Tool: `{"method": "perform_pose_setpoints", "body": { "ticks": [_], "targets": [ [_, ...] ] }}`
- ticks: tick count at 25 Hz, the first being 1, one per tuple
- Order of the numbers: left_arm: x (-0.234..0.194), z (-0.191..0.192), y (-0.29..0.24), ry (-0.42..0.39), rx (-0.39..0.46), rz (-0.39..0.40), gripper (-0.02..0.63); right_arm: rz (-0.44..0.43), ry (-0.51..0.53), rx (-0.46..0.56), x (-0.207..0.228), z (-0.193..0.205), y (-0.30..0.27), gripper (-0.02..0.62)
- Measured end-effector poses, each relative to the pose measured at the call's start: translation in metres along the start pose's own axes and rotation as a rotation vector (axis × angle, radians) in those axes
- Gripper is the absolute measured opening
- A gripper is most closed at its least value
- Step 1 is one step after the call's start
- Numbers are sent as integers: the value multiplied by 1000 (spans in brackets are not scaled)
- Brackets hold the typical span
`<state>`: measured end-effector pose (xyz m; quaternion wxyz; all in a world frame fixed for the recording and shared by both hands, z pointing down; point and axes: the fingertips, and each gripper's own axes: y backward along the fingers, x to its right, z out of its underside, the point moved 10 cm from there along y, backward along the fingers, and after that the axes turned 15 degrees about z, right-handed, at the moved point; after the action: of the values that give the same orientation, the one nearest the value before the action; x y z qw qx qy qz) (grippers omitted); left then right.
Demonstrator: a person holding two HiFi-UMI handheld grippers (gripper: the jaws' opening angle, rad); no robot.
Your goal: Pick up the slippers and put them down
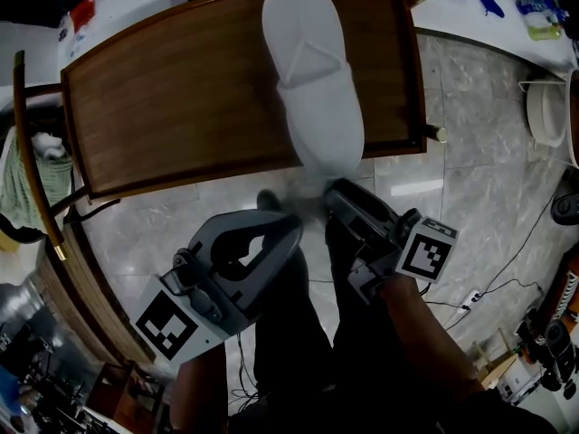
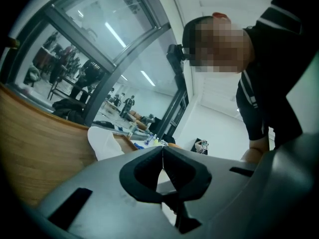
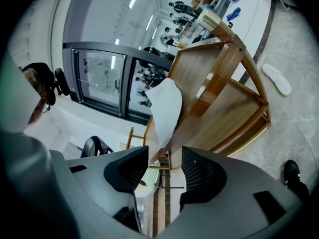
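Note:
A white slipper [image 1: 312, 80] lies sole up on the wooden table [image 1: 163, 98], and its near end sticks out over the front edge. My right gripper [image 1: 327, 191] sits just below that end, open, with nothing between its fingers. In the right gripper view the slipper [image 3: 167, 108] stands a little beyond the parted jaws of the right gripper [image 3: 164, 163]. My left gripper [image 1: 294, 224] hangs lower left of the slipper, shut and empty. The left gripper view has the slipper [image 2: 104, 143] ahead on the table [image 2: 40, 143], past the left gripper [image 2: 162, 156].
A second white slipper [image 3: 277, 79] lies on the marble floor beyond the table [image 3: 219, 113]. A wooden chair with a green towel [image 1: 36, 179] stands at the left. A white round object [image 1: 545, 111] and cables [image 1: 507, 287] are on the floor at the right.

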<state>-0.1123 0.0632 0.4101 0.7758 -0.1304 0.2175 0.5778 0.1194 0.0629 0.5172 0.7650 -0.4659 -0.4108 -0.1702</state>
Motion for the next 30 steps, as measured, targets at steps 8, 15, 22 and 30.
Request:
{"method": "perform_pose_setpoints", "body": {
  "ticks": [8,15,22,30],
  "targets": [
    [37,-37,10,-33,-32,-42,12,-148,228,7,-58,-12,66,160],
    [102,-180,23,-221,18,-76,12,-362,790,242,-245,-93,139,63],
    [182,-269,29,-382,-8,-78,12,-506,1158,434,-366,-105,231,44],
    [247,-311,20,-550,-65,-62,12,-602,1251,515,-412,-92,291,43]
  ]
}}
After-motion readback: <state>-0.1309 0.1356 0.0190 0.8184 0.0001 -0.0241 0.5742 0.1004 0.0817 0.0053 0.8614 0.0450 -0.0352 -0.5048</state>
